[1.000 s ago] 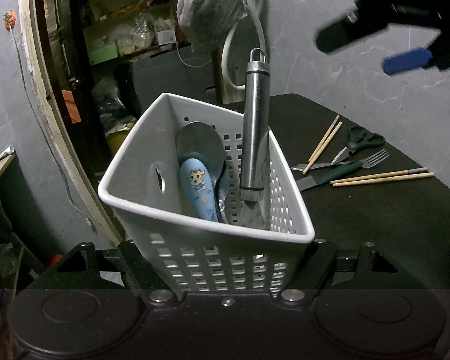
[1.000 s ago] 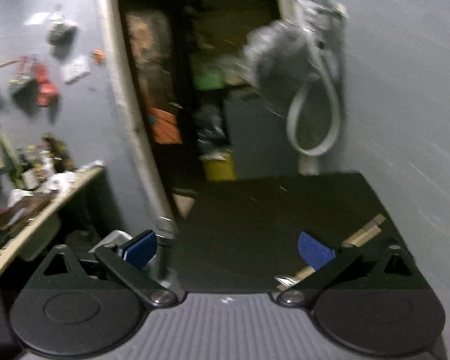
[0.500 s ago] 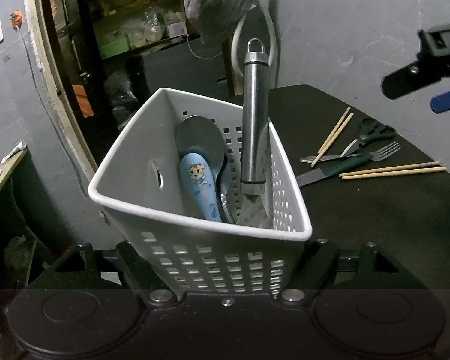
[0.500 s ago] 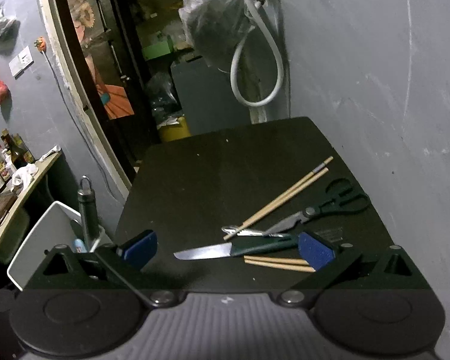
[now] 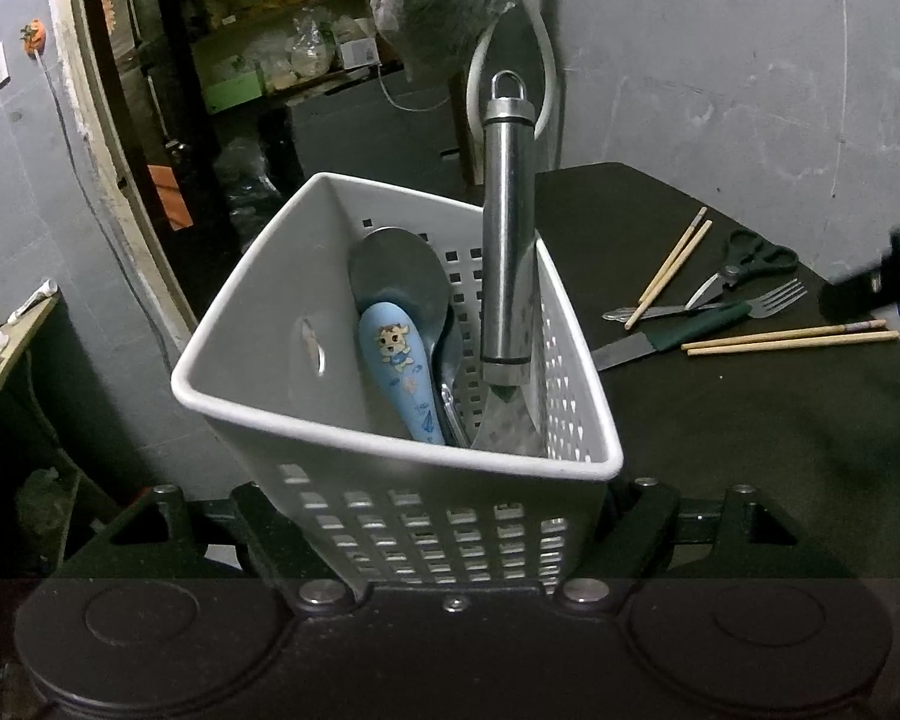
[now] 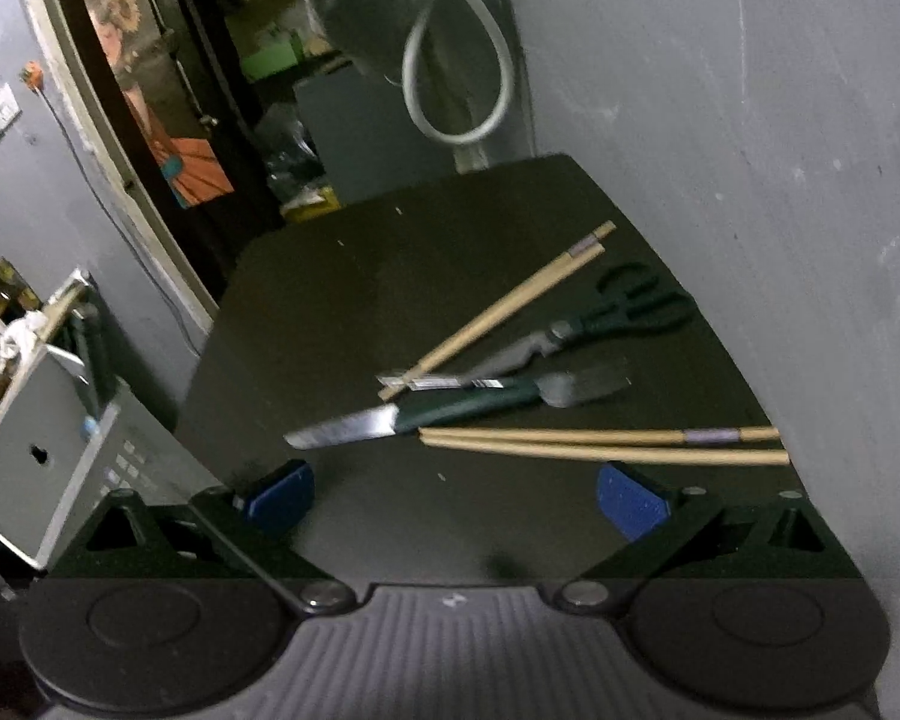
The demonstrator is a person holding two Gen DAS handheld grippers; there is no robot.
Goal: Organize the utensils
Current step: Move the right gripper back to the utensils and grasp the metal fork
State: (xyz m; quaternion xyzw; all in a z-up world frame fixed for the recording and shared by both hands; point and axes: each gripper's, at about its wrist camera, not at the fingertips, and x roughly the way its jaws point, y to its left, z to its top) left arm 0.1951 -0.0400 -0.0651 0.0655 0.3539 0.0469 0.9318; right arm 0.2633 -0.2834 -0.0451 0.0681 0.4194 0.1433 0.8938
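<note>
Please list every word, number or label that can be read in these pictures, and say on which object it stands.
No text can be read.
Blue spoon: a cartoon animal, no words.
Chopsticks: a purple band, too small to read.
Box on the shelf: a label, too blurred to read.

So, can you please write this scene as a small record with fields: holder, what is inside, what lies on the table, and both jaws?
holder: white perforated plastic basket, between the left gripper jaws
inside: steel-handled utensil, blue cartoon spoon, metal ladle
on black table: green-handled knife, fork, black scissors, two pairs of wooden chopsticks
right gripper: jaws open, empty
</note>
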